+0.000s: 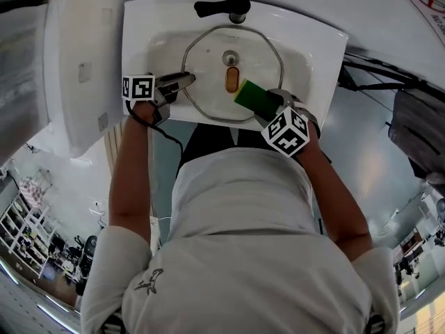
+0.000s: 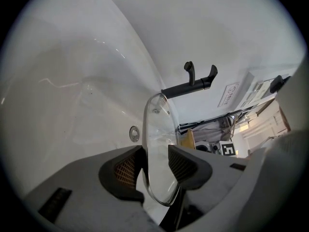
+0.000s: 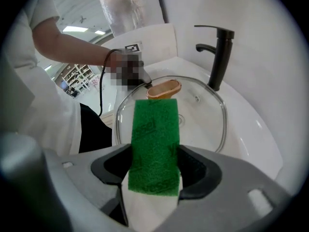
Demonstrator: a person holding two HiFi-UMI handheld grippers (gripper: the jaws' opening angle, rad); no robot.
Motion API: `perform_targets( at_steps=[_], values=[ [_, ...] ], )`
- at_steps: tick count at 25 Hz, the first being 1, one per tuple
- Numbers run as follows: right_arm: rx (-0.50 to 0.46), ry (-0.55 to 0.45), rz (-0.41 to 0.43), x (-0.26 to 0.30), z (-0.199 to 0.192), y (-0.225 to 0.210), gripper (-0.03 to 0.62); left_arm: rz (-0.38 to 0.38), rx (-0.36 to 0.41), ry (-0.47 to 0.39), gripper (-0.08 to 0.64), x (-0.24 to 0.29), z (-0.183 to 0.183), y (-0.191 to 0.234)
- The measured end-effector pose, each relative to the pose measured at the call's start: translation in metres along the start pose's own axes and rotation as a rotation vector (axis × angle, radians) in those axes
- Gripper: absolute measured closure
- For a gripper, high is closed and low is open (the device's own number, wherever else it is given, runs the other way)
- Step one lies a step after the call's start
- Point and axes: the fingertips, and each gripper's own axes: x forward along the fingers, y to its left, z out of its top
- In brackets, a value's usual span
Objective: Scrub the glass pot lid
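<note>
The glass pot lid (image 1: 208,54) lies over the white sink basin (image 1: 139,40), with its tan wooden handle (image 1: 231,79) near the middle. My left gripper (image 1: 186,81) is shut on the lid's left rim. In the left gripper view the lid (image 2: 157,129) stands edge-on between the dark pads (image 2: 126,170). My right gripper (image 1: 268,103) is shut on a green scrub sponge (image 1: 254,96), which rests on the lid just right of the handle. In the right gripper view the sponge (image 3: 155,144) reaches forward to the handle (image 3: 163,89) over the lid (image 3: 207,115).
A black faucet (image 1: 224,8) stands at the back of the sink, and in the right gripper view the faucet (image 3: 218,52) rises beyond the lid. A white cabinet (image 1: 76,75) flanks the sink on the left. The person's torso presses close to the sink's front edge.
</note>
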Motion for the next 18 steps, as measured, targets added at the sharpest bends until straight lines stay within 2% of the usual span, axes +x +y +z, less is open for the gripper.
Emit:
perform_targets(
  at_steps=[10,18],
  values=[
    [0.191,-0.021,-0.056,0.014,0.006,0.042,0.298,-0.051,-0.012,0.054,0.403,0.000,-0.001,0.001],
    [0.296,-0.030,-0.085,0.031,0.036,0.083,0.298,-0.094,-0.027,0.093,0.414,-0.002,-0.001,-0.001]
  ],
)
